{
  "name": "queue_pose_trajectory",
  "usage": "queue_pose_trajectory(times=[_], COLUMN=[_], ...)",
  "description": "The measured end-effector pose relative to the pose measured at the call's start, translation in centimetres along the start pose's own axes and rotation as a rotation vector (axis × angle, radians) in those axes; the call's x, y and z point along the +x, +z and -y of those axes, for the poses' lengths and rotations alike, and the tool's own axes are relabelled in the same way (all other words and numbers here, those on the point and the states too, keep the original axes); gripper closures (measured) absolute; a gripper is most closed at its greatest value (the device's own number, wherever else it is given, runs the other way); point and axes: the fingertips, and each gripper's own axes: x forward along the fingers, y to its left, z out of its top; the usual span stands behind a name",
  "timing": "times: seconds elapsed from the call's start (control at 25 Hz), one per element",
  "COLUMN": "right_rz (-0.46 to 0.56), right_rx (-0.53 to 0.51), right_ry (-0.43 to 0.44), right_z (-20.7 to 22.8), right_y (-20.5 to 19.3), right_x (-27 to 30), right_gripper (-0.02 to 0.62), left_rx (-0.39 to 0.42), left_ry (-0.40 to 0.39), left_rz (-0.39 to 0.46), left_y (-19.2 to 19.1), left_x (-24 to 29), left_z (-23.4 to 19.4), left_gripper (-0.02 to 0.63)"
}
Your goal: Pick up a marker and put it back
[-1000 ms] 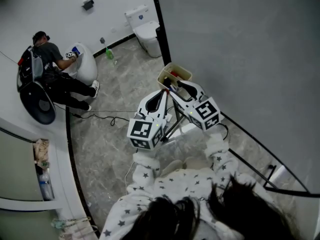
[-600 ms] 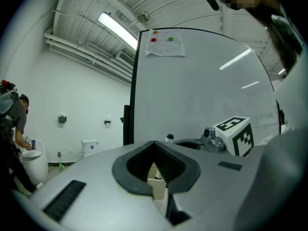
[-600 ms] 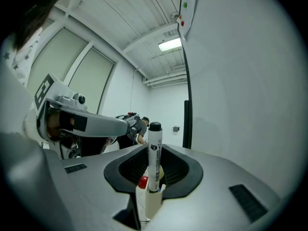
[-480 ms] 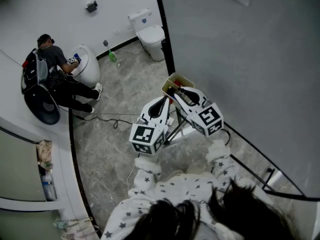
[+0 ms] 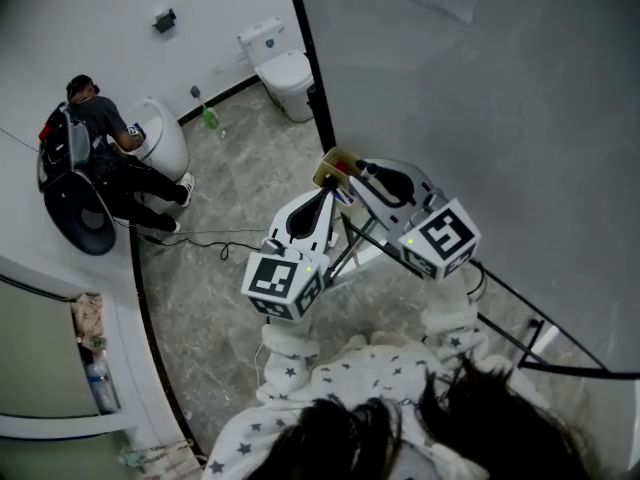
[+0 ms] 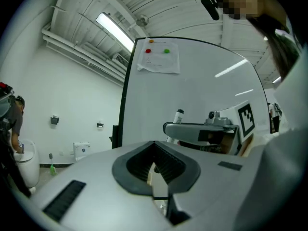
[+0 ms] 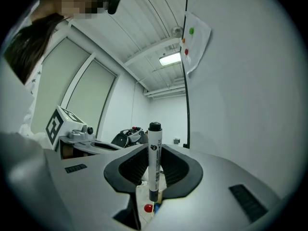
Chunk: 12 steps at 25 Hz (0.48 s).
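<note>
Grey marbled floor (image 5: 210,298) fills the head view, with a whiteboard (image 5: 480,88) standing on the far side of both grippers. The right gripper (image 5: 362,171) and left gripper (image 5: 326,190) point toward a yellowish marker box (image 5: 326,168), which sits just beyond their fingertips on a dark-legged stand. Well apart from the fingers, a person (image 5: 95,133) crouches beside a toilet (image 5: 283,66), near a green bottle (image 5: 209,118). None of these stands in the way.

Left gripper view: the ribbed pads meet at their tips and nothing is between them. The right gripper crosses just beyond the tips. Behind it rises the whiteboard, with a paper sheet (image 6: 159,57) pinned near its top.

Right gripper view: the fingers pinch a marker (image 7: 154,160), which stands upright between the pads with its black cap above the fingertips. A red cap (image 7: 148,208) shows directly below the fingers, apparently a marker stored in the box.

Judged progress: pick-up is complete. The return is outstanding, since the marker's lower end is not yet seated among the stored items. The likely obstruction is those stored markers and the box rim beneath the fingers. The left gripper, close beside the right fingers, narrows the working space.
</note>
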Motion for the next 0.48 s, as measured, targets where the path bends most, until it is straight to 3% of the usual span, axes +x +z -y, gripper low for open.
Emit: queue_pose_trajectory(times=[0.16,0.48], right_rz=[0.020,0.026], right_rx=[-0.024,0.003], right_ry=[-0.015,-0.001], right_z=[-0.2,-0.4], right_y=[1.9,1.4], right_x=[-1.2,-2.0], right_gripper=[0.514,0.514], left_rx=[0.015,0.020], left_ry=[-0.041,-0.047], left_rz=[0.021,0.025], left_y=[0.9,1.2], left_x=[0.0,-0.2], left_z=[1.5,2.3], left_gripper=[0.604,0.604])
